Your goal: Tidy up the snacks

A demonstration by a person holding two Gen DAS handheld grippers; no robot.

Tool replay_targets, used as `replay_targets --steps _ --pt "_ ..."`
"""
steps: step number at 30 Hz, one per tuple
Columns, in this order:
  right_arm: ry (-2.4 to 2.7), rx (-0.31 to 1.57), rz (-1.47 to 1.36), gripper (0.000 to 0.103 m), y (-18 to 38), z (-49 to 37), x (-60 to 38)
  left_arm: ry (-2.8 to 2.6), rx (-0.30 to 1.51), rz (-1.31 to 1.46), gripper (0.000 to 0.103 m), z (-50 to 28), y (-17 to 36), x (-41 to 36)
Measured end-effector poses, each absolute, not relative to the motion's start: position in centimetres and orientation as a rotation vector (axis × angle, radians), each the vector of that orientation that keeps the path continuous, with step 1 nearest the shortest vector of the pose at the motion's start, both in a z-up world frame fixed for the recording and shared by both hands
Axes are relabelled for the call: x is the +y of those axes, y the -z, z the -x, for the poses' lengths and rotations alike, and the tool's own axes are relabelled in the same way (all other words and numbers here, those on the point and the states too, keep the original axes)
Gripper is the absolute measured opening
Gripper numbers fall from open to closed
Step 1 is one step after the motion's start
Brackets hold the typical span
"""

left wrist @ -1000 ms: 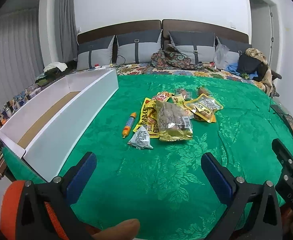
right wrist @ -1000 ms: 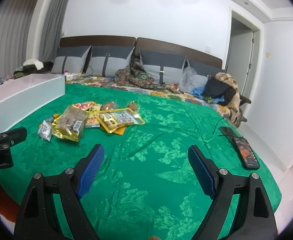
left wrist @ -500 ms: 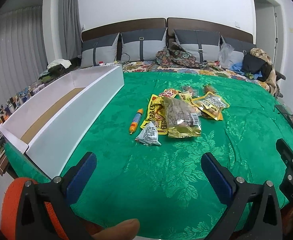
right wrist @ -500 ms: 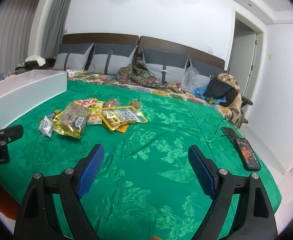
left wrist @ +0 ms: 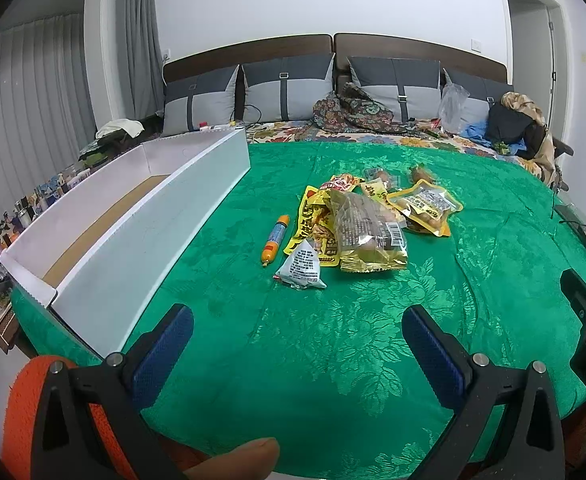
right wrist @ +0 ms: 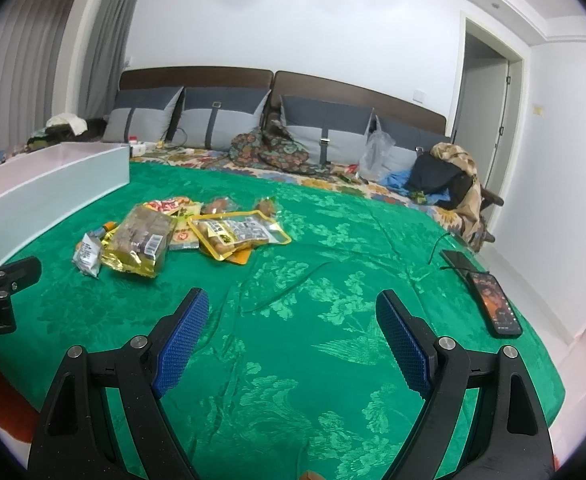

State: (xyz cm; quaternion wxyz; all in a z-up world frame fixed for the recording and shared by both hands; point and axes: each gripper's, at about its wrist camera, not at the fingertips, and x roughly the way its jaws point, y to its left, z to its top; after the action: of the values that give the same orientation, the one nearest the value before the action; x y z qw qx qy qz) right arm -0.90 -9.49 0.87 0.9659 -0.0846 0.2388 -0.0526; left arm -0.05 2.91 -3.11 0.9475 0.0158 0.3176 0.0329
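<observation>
A heap of snack packets (left wrist: 369, 220) (right wrist: 181, 228) lies mid-bed on the green cover. An orange and blue sausage stick (left wrist: 275, 239) and a small grey triangular pouch (left wrist: 303, 266) (right wrist: 87, 258) lie at the heap's left. A long white open box (left wrist: 133, 232) (right wrist: 49, 192) with a brown floor stands along the left side. My left gripper (left wrist: 297, 340) hovers open over bare cover, short of the pouch. My right gripper (right wrist: 293, 324) is open too, nothing between its blue pads, the heap ahead to its left. Each gripper shows at the edge of the other's view.
Grey pillows (left wrist: 285, 92), a patterned cloth bundle (left wrist: 353, 110) and a clear plastic bag (right wrist: 377, 154) line the headboard. A dark bag with clothes (right wrist: 441, 178) sits at the far right. Two phones (right wrist: 493, 304) with a cable lie at the right edge. A thumb (left wrist: 233, 460) shows below.
The left wrist view has shifted a little, so the snack heap and white box sit slightly lower and nearer. The right gripper's view drifted only slightly. Both grippers stayed open.
</observation>
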Motion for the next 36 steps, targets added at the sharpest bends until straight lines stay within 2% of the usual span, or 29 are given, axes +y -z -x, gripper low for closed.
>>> replay_targets --steps 28,36 --pt "0.093 0.502 0.182 0.088 -0.4 0.7 -9.3 -0.063 0.72 -0.011 0.103 -1.1 5.2 3.6" --pt "0.08 0.545 0.176 0.088 0.3 0.1 -9.4 -0.035 0.877 0.018 0.103 -4.2 8.1 4.0"
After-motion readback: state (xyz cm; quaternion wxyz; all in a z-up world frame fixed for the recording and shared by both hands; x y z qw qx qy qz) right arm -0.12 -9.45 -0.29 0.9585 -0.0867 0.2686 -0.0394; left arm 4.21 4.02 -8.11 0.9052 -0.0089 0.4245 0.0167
